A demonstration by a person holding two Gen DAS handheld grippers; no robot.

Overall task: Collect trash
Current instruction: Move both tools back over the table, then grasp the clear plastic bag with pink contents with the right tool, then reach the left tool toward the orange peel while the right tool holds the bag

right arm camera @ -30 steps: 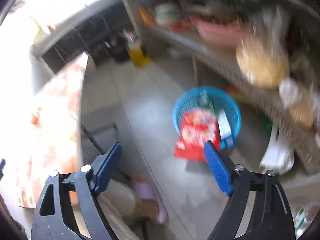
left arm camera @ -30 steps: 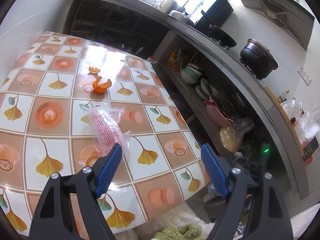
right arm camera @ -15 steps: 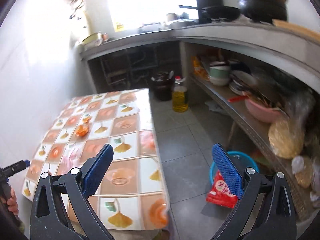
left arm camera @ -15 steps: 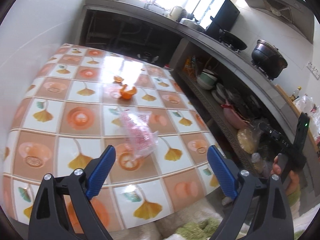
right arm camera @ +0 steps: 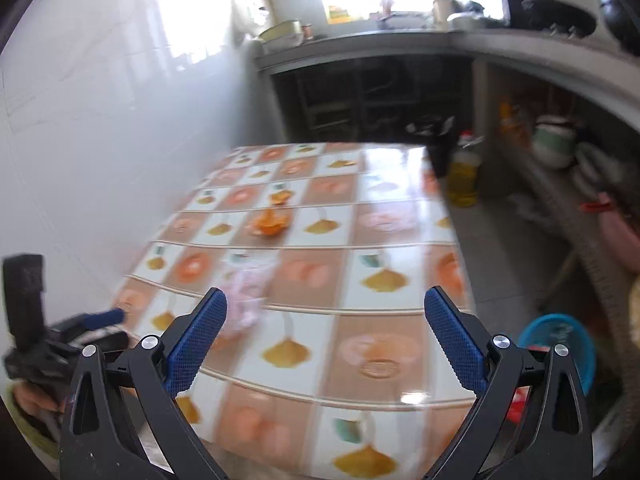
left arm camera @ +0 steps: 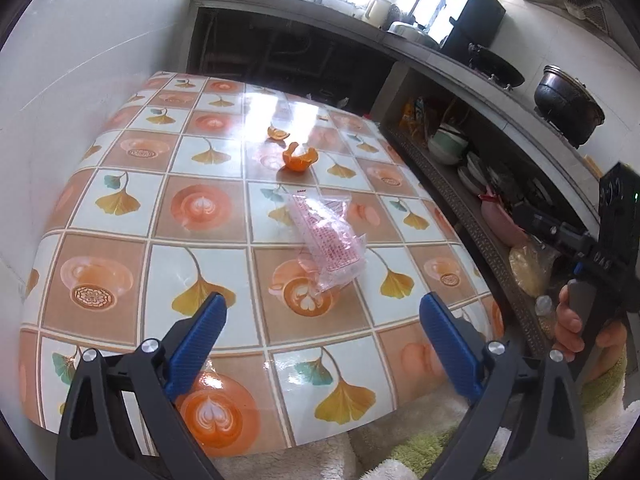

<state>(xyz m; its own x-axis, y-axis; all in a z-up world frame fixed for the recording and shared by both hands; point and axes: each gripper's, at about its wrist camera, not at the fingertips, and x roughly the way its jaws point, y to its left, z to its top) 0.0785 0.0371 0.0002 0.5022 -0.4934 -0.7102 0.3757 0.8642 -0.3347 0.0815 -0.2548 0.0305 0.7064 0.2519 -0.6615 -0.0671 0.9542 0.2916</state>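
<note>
left wrist: left gripper (left arm camera: 320,322) spread, empty; wrapper (left arm camera: 330,236) just ahead, long axis running up-left to down-right | right wrist: right gripper (right arm camera: 325,318) spread, empty; wrapper (right arm camera: 247,295) ahead-left, left gripper nearer

The table (left arm camera: 120,240) wears a glossy, smooth covering printed like tiles, throwing back window glare. On it lies a crinkled, clear plastic wrapper (left arm camera: 328,240) with pink print, and matt orange peel (left arm camera: 298,158). The gripper fingers (left arm camera: 200,336) carry blue ribbed pads on matt black plastic arms with shiny metal pins. A blue plastic basket (right arm camera: 560,340) has slotted walls.
</note>
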